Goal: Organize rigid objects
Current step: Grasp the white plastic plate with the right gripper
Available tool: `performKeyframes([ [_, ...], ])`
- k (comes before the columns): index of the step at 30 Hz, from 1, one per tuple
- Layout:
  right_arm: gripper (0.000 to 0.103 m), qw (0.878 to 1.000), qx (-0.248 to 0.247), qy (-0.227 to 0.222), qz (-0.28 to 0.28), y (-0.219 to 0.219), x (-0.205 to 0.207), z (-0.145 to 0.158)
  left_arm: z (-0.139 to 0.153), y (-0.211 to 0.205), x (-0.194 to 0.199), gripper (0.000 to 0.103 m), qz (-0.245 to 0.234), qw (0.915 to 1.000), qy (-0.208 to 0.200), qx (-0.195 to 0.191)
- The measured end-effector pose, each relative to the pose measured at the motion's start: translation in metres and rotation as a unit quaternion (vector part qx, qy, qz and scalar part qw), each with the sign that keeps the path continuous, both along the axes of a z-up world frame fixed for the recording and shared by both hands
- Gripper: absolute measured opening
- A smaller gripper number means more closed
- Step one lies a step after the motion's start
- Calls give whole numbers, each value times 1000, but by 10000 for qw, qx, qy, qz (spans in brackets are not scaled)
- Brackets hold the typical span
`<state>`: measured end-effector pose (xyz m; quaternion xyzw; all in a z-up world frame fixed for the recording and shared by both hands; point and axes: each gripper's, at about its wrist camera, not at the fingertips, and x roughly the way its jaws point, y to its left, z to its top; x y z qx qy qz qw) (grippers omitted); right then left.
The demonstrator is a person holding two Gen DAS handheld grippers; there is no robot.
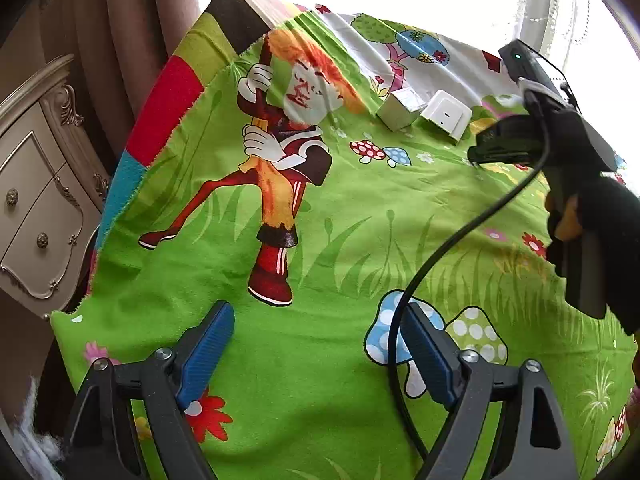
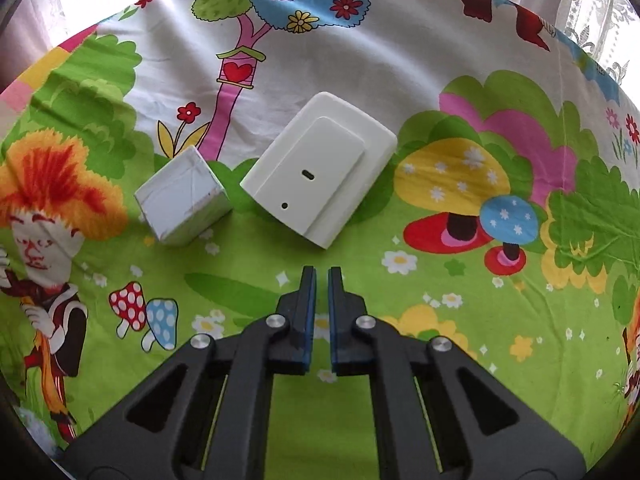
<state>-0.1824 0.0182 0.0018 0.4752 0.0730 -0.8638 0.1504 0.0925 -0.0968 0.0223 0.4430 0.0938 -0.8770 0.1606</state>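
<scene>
Since our right hand-held gripper (image 2: pixel 322 276) sits closed and empty just short of the white device (image 2: pixel 320 168), we reopen before approaching; left hand-held gripper (image 1: pixel 316 344) idles wide.

A small white cube-like box (image 2: pixel 183 196) is sitting at about ten o'clock from the centre of the right wrist view, its faces scuffed, possibly taped. Just beside it, at twelve o'clock, a cream rounded device (image 2: pixel 320 168) is lying flat, showing a raised panel with a slot and a dot.
</scene>
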Motion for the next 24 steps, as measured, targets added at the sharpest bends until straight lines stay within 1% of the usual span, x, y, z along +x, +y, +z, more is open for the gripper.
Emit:
performKeyframes([
  [2, 8, 9998, 61, 22, 208, 15, 11, -2, -1, 1, -2, 91, -38, 10000, -19, 38],
  [3, 8, 9994, -28, 13, 351, 22, 16, -3, -2, 1, -7, 92, -47, 10000, -35, 42],
  [5, 8, 9987, 12, -39, 515, 25, 20, -2, -3, 5, -8, 93, -36, 10000, -80, -25],
  [6, 12, 9987, -6, -100, 496, 24, 19, -1, -4, 4, -8, 93, -36, 9999, -102, -49],
  [8, 42, 9988, -267, -270, 325, 21, 12, 0, -3, 4, -7, 93, -18, 9999, -116, -50],
  [9, 73, 9983, -454, -318, 176, 19, 8, 1, -2, 3, -7, 93, -4, 9999, -117, -32],
  [10, 87, 9974, -665, -279, 51, 16, 5, 3, -3, 2, -8, 93, 11, 9999, -122, -9],
  [12, 87, 9958, -869, -200, -211, 6, -3, 5, 1, 0, -5, 93, 48, 9999, -43, 114],
  [13, 87, 9949, -925, -235, -331, 0, -8, 5, 5, -2, 0, 93, 84, 9996, 102, 231],
  [15, 87, 9938, -894, -288, -589, -14, -19, 2, 20, -8, 14, 93, 127, 9976, 531, 416],
  [17, 88, 9924, -773, -353, -893, -27, -28, -5, 41, -12, 32, 93, 145, 9926, 1125, 443],
  [19, 92, 9909, -604, -188, -1190, -38, -32, -7, 63, -15, 50, 93, 89, 9852, 1692, 275],
  [21, 98, 9893, -408, -120, -1397, -50, -37, -10, 83, -15, 67, 93, -119, 9762, 2164, 13],
  [22, 100, 9885, -332, -100, -1473, -54, -41, -11, 93, -15, 75, 93, -298, 9706, 2386, -107],
  [23, 100, 9866, -341, -90, -1593, -55, -46, -11, 101, -13, 82, 94, -592, 9649, 2548, -209],
  [24, 102, 9838, -474, -122, -1723, -53, -50, -11, 107, -9, 86, 97, -1006, 9602, 2588, -286],
])
